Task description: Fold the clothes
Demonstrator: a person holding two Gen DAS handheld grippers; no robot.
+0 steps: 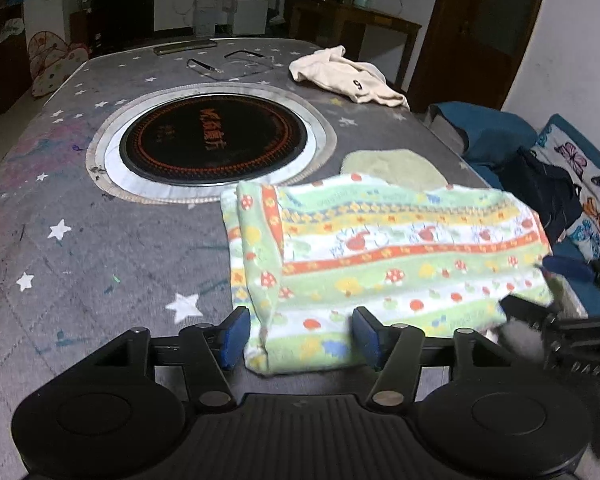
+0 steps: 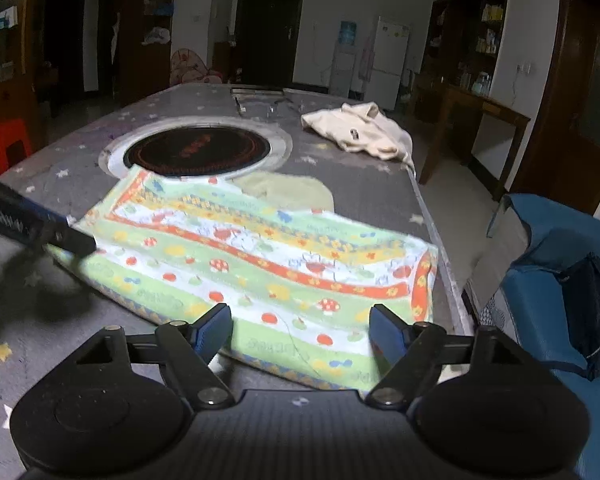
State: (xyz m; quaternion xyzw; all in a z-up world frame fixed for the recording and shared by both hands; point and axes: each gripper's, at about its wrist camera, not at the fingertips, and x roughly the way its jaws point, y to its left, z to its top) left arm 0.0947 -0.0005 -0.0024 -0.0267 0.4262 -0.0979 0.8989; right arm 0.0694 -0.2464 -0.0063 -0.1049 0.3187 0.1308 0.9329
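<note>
A: Dim living room, doors and a white fridge (image 2: 390, 62) at the far wall, water dispenser (image 2: 345, 60) beside it. Grey star-print cover on the bench (image 1: 60, 208), round black cooktop (image 1: 216, 142) set in its middle.

B: Task item?

A: Striped mushroom-print towel (image 1: 388, 248), folded over, on the near right part of the bench. Its far edge lies just over the cooktop's metal rim in the right wrist view. Its right end reaches the bench's right edge.

B: Left tongs?

A: Left tongs (image 1: 300, 336) spread, blue pads on either side of the towel's near left corner. That corner sits between them; the left pad is just beside the cloth, and I can't tell if the right pad touches it. Not pinching.

B: Right tongs?

A: Right tongs (image 2: 300, 334) spread wide over the towel's near edge. Cloth lies between the pads, no squeeze visible. A loose thread (image 2: 296, 344) hangs off the towel there.

B: Other stuff?

A: Pale green cloth (image 1: 394, 168) flat just beyond the towel, partly under it. Cream garment (image 1: 348, 76) bunched at the far right of the bench, well apart. Blue sofa (image 2: 540, 292) right of the bench, dark clothing (image 1: 540, 196) on it. Red stool (image 2: 6, 142) far left. Wooden side table (image 2: 476, 116) at the far right wall.
</note>
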